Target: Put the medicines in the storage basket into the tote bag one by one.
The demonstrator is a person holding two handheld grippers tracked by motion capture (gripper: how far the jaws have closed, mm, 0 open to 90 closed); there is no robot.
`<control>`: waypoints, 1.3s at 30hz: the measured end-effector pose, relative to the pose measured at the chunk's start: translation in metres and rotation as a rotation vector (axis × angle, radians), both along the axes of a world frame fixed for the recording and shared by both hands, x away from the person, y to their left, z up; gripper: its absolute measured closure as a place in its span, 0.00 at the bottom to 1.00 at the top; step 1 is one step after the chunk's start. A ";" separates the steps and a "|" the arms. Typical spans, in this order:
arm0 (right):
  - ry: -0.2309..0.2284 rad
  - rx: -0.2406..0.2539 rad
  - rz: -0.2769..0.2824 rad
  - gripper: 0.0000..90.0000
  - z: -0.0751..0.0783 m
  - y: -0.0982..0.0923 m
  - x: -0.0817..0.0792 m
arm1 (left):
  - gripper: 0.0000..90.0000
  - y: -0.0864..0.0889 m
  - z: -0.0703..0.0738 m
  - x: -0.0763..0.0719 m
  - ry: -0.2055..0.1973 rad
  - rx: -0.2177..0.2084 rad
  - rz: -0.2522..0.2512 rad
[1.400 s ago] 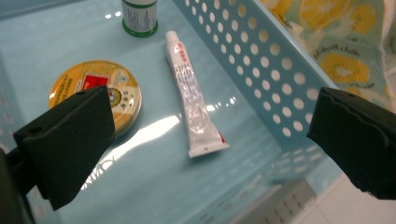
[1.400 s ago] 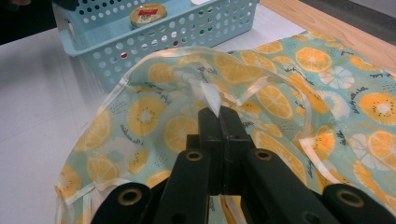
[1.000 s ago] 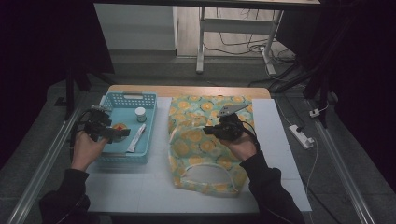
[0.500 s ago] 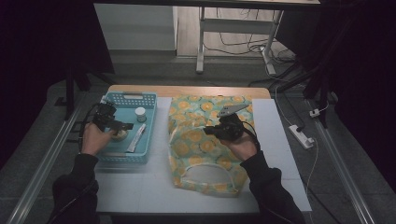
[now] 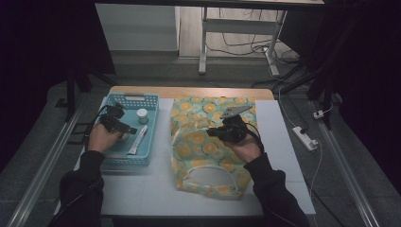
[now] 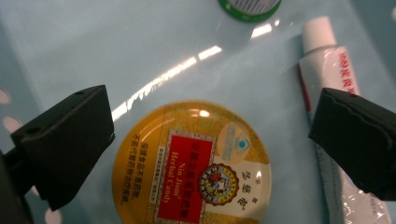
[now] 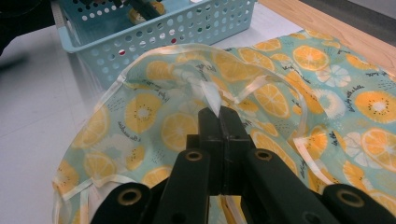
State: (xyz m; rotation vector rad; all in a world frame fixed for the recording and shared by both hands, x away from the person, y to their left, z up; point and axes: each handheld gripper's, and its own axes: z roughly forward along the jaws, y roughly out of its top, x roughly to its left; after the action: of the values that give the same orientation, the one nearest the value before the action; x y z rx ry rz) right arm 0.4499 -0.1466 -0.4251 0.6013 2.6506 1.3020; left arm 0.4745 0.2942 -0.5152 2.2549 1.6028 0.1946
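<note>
High view and both gripper views. The left gripper [image 6: 210,140] hangs inside the blue basket [image 5: 109,160] at the left of the table [image 5: 279,142], its jaws standing wide apart to either side of a round yellow candy tin [image 6: 191,165] that lies flat on the basket floor; neither pad touches it. A white tube [image 6: 338,88] lies just beside the tin, partly under one jaw, and a small green-rimmed jar [image 6: 250,5] sits farther off. The right gripper [image 7: 219,116] is pinched tight on the translucent rim of the citrus-print bag [image 5: 208,142], lifting that edge so the mouth gapes toward the basket.

Likely risks: the tin is low and smooth, so jaws closing too high could slip over its lid or skate it across the glossy floor; the jaw over the tube may catch it together with the tin. The thin rim may slip from the right gripper, letting the mouth of the bag collapse before anything is dropped in.
</note>
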 end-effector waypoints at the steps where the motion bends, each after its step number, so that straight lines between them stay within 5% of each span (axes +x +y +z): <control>1: 0.000 0.001 0.000 1.00 0.000 0.000 0.000 | 0.00 0.000 0.000 0.000 0.015 -0.006 0.005; 12: -0.001 -0.003 0.003 1.00 0.000 0.001 0.000 | 0.04 -0.004 0.000 -0.008 0.137 0.040 0.011; 17: -0.002 -0.002 0.003 1.00 0.000 0.001 -0.001 | 0.17 -0.005 0.001 -0.010 0.160 0.101 0.021; 21: -0.005 0.000 0.003 1.00 0.000 0.000 0.000 | 0.22 -0.003 0.001 -0.011 0.171 0.090 0.033; 26: -0.011 0.005 0.001 1.00 0.001 0.000 -0.001 | 0.23 0.002 0.006 -0.015 0.126 0.042 0.044; 34: -0.016 0.009 -0.003 1.00 0.001 0.000 0.000 | 0.23 0.005 0.030 -0.033 -0.028 -0.061 0.018; 39: -0.022 0.009 -0.005 1.00 0.002 0.000 -0.001 | 0.23 0.003 0.041 -0.045 -0.087 -0.190 -0.055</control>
State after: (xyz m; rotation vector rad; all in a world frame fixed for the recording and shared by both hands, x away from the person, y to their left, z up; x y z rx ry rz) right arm 0.4492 -0.1468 -0.4233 0.5907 2.6255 1.3122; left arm 0.4295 0.2969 -0.4739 2.1126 1.4487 0.1188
